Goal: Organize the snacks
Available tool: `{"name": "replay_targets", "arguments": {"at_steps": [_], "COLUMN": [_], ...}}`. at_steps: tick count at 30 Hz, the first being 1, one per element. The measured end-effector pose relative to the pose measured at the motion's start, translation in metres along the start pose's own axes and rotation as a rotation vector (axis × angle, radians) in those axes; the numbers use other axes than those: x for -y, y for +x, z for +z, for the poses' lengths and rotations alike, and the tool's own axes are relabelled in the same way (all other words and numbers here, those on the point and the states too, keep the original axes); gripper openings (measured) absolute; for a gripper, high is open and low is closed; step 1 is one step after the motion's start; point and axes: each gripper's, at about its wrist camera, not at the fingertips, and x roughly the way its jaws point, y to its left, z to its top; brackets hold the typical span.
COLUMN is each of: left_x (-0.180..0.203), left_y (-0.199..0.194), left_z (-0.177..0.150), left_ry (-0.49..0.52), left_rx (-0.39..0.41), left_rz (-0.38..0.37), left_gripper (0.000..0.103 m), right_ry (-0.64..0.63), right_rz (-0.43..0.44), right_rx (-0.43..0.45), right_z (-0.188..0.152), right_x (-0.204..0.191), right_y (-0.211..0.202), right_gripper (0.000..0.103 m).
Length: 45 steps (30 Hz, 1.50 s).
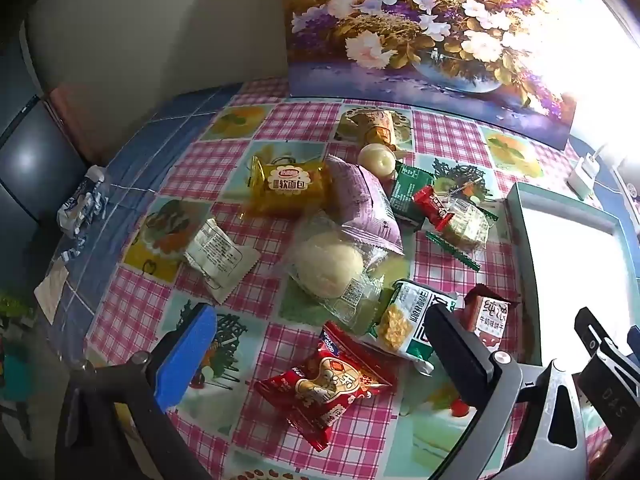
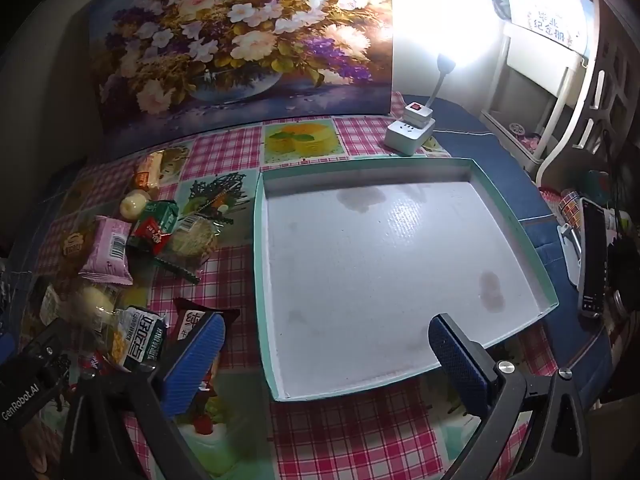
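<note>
Several wrapped snacks lie in a loose heap on the checked tablecloth. In the left wrist view a red packet (image 1: 326, 384) lies nearest, between the wide-apart fingers of my left gripper (image 1: 320, 360), which is open and hovers above it. Beyond are a clear-wrapped white bun (image 1: 330, 266), a yellow bread packet (image 1: 290, 188), a pink packet (image 1: 362, 204) and a green-and-white cracker packet (image 1: 406, 320). My right gripper (image 2: 324, 360) is open over the near edge of a shallow white tray (image 2: 552, 296) with a teal rim. The tray holds no snacks.
A large flower painting (image 2: 240, 40) leans against the wall behind the table. A white power adapter (image 2: 410, 130) with a bright lamp stands at the tray's far right corner. A crumpled wrapper (image 1: 82, 204) lies at the table's left edge. A dark phone-like object (image 2: 594, 256) lies right of the tray.
</note>
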Motion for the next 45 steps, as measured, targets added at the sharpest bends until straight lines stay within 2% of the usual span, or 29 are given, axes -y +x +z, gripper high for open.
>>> {"name": "replay_targets", "arguments": {"at_steps": [3,6,10,45], "left_x": [0.002,-0.001,-0.003,-0.007], "left_y": [-0.003,0.002,0.004,0.005], "left_z": [-0.004,-0.001,-0.002,-0.006], "left_ry": [-0.007,-0.006,-0.004,0.003], "left_rx": [0.009,-0.026,-0.024,-0.026], "left_rz": [-0.016,-0.042,-0.053,-0.059], "left_gripper": [0.103,0.103,0.103,0.103], "right_ry": [-0.003,0.001,-0.005,-0.034], "right_rz": [0.003,0.007,-0.012,-0.006], "right_rx": [0.005,0.008,0.018,0.035], "right_z": [0.001,0.003,-0.001,-0.001], "right_x": [0.0,0.0,-0.007,-0.008], "right_y": [-0.001,-0.003,-0.004,-0.007], "right_gripper": [0.103,0.103,0.103,0.103]}}
